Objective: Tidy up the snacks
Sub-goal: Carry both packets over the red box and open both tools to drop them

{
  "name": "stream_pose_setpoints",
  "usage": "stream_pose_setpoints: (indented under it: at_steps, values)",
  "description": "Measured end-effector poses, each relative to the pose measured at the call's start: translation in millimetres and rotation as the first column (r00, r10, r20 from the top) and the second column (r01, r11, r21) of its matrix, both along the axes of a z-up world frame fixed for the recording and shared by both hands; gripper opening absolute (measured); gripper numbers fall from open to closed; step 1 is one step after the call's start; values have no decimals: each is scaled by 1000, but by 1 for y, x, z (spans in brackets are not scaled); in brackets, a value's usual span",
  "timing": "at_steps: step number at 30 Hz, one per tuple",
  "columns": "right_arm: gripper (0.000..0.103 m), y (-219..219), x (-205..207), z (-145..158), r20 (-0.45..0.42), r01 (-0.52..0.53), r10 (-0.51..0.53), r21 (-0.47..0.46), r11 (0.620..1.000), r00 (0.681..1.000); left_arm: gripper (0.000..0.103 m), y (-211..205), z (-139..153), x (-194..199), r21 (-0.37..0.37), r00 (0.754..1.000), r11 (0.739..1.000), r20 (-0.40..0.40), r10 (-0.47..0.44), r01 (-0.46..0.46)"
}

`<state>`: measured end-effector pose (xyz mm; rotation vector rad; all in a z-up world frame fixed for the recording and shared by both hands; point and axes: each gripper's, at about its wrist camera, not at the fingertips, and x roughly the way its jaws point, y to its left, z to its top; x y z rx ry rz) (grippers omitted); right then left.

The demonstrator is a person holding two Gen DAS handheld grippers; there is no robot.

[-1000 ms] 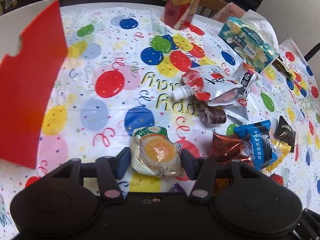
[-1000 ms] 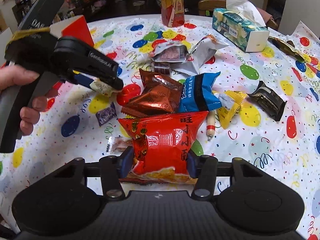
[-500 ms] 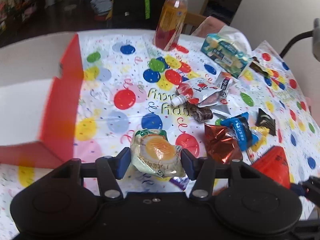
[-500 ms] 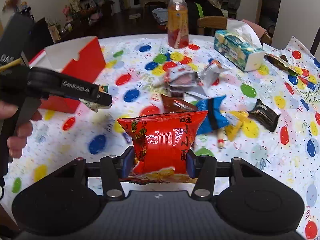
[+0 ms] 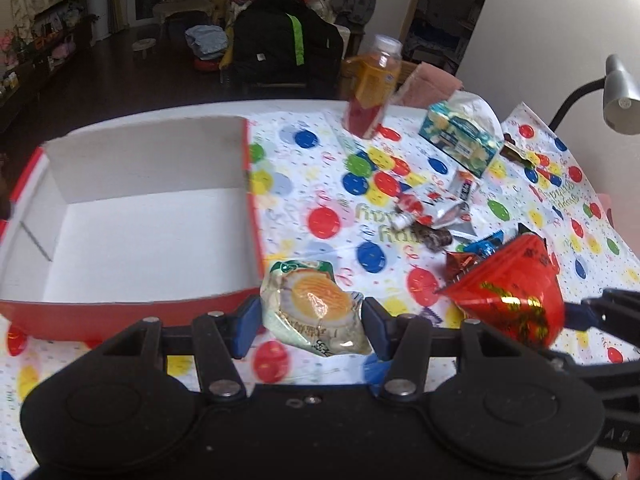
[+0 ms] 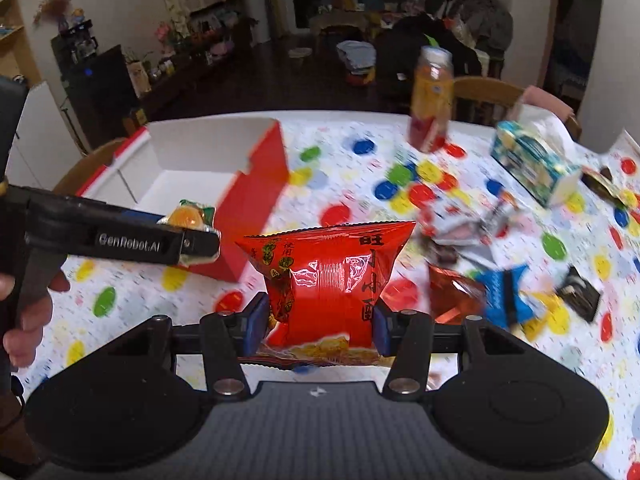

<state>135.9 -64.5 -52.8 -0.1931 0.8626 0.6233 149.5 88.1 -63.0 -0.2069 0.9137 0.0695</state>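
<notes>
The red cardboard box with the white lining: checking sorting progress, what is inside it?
The red cardboard box shows only bare white floor; its near wall hides a strip behind it.

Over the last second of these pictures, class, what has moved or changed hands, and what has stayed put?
Both grippers have risen and swung towards the red-and-white cardboard box, whose white inside now shows. The left gripper still clamps the clear-wrapped orange-centred snack; the right gripper still clamps the shiny red foil packet. Nothing was released. The loose snacks, juice bottle and tissue box stayed put.
</notes>
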Motion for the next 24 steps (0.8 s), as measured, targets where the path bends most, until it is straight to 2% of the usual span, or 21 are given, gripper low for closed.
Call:
stream_pose_setpoints:
  at_steps: [12, 24]
  values:
    - [51, 87, 9, 23, 53, -110, 109, 12, 994, 993, 53, 69, 28, -18, 59, 998, 997, 34, 50, -52]
    - [51, 168, 36, 11, 56, -156, 157, -12, 988, 986, 53, 129, 24, -1, 137, 996, 987, 16, 85, -86]
